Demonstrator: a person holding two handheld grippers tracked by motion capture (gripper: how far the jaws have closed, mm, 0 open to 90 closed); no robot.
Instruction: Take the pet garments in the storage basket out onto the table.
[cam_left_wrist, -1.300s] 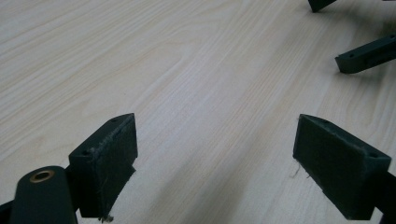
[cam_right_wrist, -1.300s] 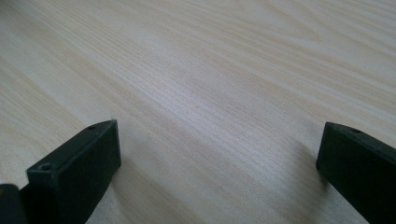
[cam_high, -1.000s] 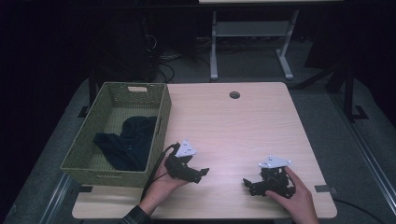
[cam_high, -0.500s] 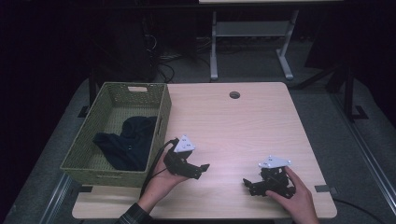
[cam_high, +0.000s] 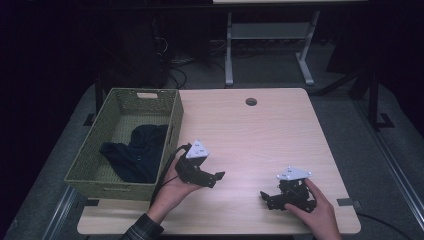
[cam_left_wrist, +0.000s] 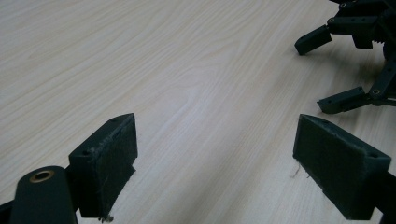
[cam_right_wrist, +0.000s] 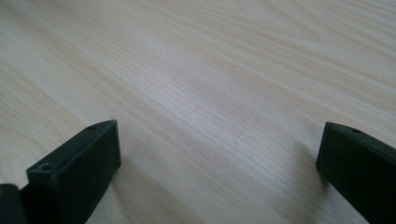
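High view puts your left gripper (cam_high: 212, 177) near the desk's (cam_high: 260, 135) front edge, just right of the green woven basket (cam_high: 120, 175) holding a dark cloth (cam_high: 135, 152). Your right gripper (cam_high: 267, 197) rests low on the pale wood farther right. Both have their jaws spread wide with nothing between them. A round cable hole (cam_high: 251, 102) sits near the far edge; beyond, the dim room shows a white frame stand (cam_high: 267, 45) on grey floor.

A dim lab: pale wooden table (cam_high: 260, 135), metal stand (cam_high: 265, 45), tangled cables (cam_high: 175, 75) on grey floor.
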